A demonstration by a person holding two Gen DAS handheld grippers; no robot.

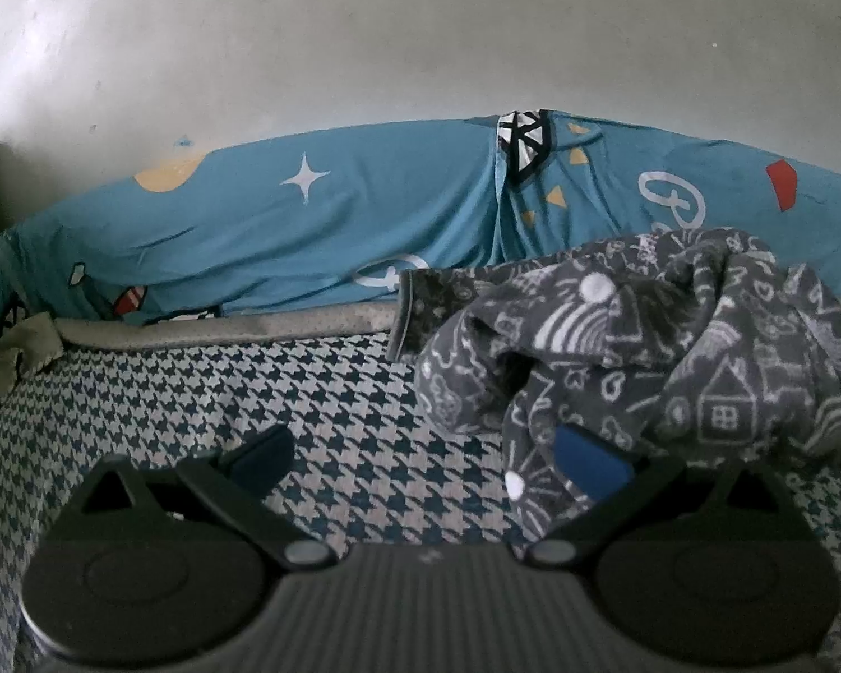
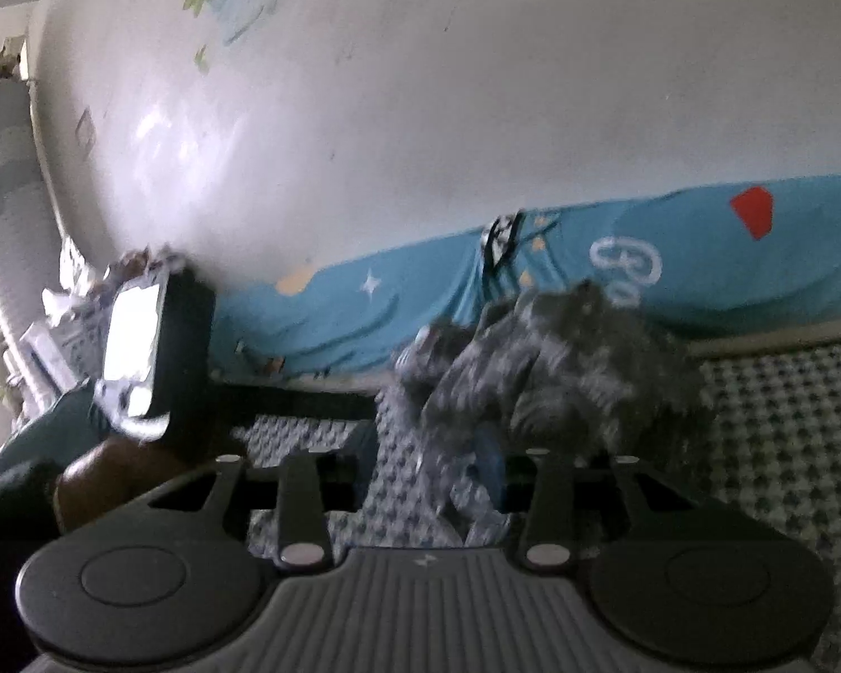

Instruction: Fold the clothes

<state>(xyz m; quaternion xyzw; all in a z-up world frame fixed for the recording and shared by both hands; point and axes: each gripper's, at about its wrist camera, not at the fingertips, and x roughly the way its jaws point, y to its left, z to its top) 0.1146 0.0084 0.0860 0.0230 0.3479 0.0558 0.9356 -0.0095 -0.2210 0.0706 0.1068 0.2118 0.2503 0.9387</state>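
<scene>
Garment (image 1: 645,347) — beside left gripper's (image 1: 426,460) right finger

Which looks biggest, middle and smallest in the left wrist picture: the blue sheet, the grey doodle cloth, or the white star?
1. blue sheet
2. grey doodle cloth, though it's nearer the camera
3. white star

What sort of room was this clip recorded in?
Most likely a bedroom. A crumpled grey doodle-print garment lies on a houndstooth-covered mattress set against a plain wall, with a blue cartoon-print sheet draped along the wall side.
</scene>
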